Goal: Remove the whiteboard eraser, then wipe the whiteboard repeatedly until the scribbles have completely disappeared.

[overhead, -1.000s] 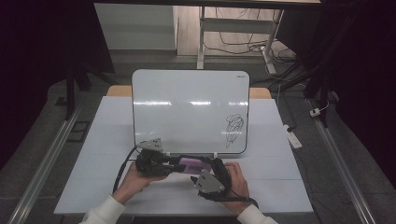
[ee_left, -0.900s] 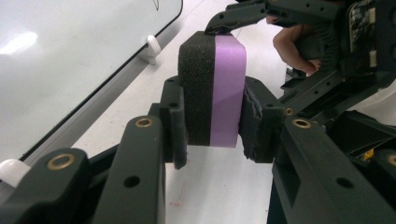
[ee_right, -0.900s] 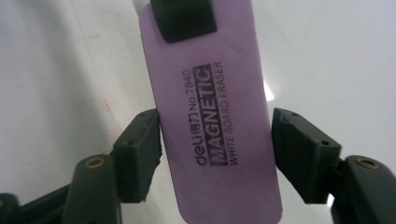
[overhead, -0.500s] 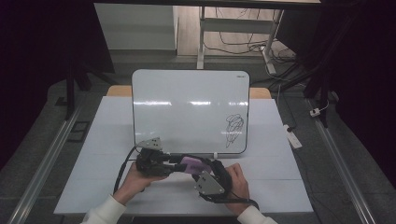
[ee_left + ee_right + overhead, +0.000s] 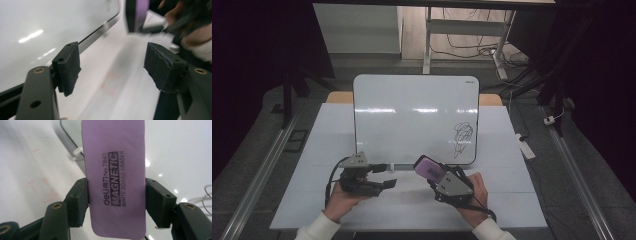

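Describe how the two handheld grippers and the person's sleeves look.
Both the left gripper and the right gripper are black, each topped by a grey three-cornered plate. Their jaw pads are dark, worn rubber on arms with brass-coloured pivots. Black cables trail back. The sleeves are white.

A recording lab or test room, dim and plainly furnished rather than homelike. A white work table (image 5: 337,200) stands on a grey floor, with dark curtains (image 5: 257,50) closing off both sides. Metal rails (image 5: 259,170) run along the floor beside the table. Loose cables (image 5: 472,47) trail on the floor behind it, near the legs of a second desk (image 5: 428,35), and a white power strip (image 5: 525,146) lies at the right. A small whiteboard (image 5: 412,117) lies on the table.
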{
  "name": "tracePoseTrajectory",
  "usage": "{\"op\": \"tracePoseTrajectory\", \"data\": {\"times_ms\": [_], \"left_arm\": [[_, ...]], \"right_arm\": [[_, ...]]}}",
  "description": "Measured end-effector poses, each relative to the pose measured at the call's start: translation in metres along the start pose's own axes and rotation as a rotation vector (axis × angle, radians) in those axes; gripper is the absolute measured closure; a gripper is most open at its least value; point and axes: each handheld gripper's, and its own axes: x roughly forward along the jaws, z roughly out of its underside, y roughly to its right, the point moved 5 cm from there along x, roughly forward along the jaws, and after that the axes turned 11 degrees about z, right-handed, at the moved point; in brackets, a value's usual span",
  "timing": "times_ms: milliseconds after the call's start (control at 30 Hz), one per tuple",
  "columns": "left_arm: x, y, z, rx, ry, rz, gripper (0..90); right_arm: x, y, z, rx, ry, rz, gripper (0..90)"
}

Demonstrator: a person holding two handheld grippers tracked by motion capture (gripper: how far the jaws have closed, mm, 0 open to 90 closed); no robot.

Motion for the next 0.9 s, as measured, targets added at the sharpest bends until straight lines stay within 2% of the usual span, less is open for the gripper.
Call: {"op": "tracePoseTrajectory", "data": {"times_ms": [233,300,400,600,733,833,900], "left_arm": [[-0.035,-0.011,0.033,-0.053,0.020,-0.115,26.0],[-0.043,-0.016,0.041,-0.075,0.025,-0.140,25.2],[-0.049,-0.020,0.049,-0.081,0.022,-0.184,23.7],[-0.052,-0.026,0.051,-0.082,0.028,-0.204,20.3],[-0.050,-0.028,0.053,-0.087,0.014,-0.211,19.7],[-0.049,-0.030,0.055,-0.094,0.012,-0.210,19.5],[-0.049,-0.030,0.055,-0.096,0.013,-0.207,19.5]], "right_arm": [[0.000,0.014,0.004,0.081,-0.010,0.009,39.7],[0.000,0.017,0.005,0.092,-0.010,0.014,39.7],[-0.001,0.021,0.005,0.108,-0.009,0.021,39.8],[-0.002,0.028,0.006,0.136,-0.017,0.044,39.8],[-0.001,0.037,0.010,0.178,-0.036,0.070,39.7],[0.004,0.047,0.014,0.212,-0.062,0.107,39.8],[0.009,0.057,0.017,0.223,-0.081,0.148,39.8]]}}
